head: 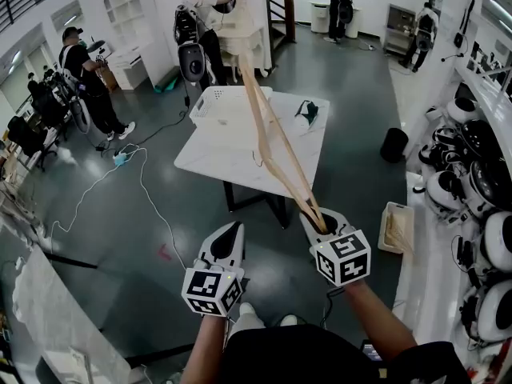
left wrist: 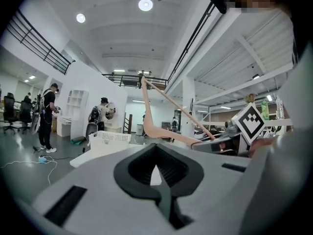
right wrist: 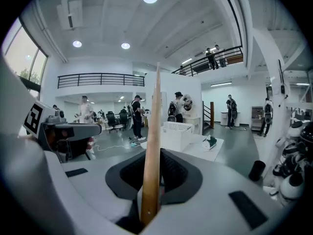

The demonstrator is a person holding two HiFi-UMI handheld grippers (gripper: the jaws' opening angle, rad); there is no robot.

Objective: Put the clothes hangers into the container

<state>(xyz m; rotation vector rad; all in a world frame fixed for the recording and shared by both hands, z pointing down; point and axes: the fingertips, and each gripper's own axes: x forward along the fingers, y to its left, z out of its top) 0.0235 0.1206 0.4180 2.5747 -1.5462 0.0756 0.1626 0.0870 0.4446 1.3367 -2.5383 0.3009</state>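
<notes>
- Head view: grips a pale wooden clothes hanger at one shoulder tip with the right gripper, fingers clamped on the wood. Sends the rest up and away over the white counter. Probably holds it by the end so the long body can lead into the white perforated plastic container, which sits at the counter's far left corner. Hangs the left gripper low and near, left of the right one and well apart from the hanger, apparently spare for this carry. Leaves a dark green object on the counter's far right, too small to identify.
- Left gripper view: brings the fingers together with nothing between them. Looks right toward the hanger, rising from the right gripper with its hook end highest. Places the container farther off, to the left and well clear of the wood.
- Right gripper view: runs the hanger straight up the middle, pinched from both sides low on its length and touching both fingers. Sets the container far ahead, just right of the wood, on the counter. Puts the hanger in the air, not yet in the container, so the approach looks unfinished.
</notes>
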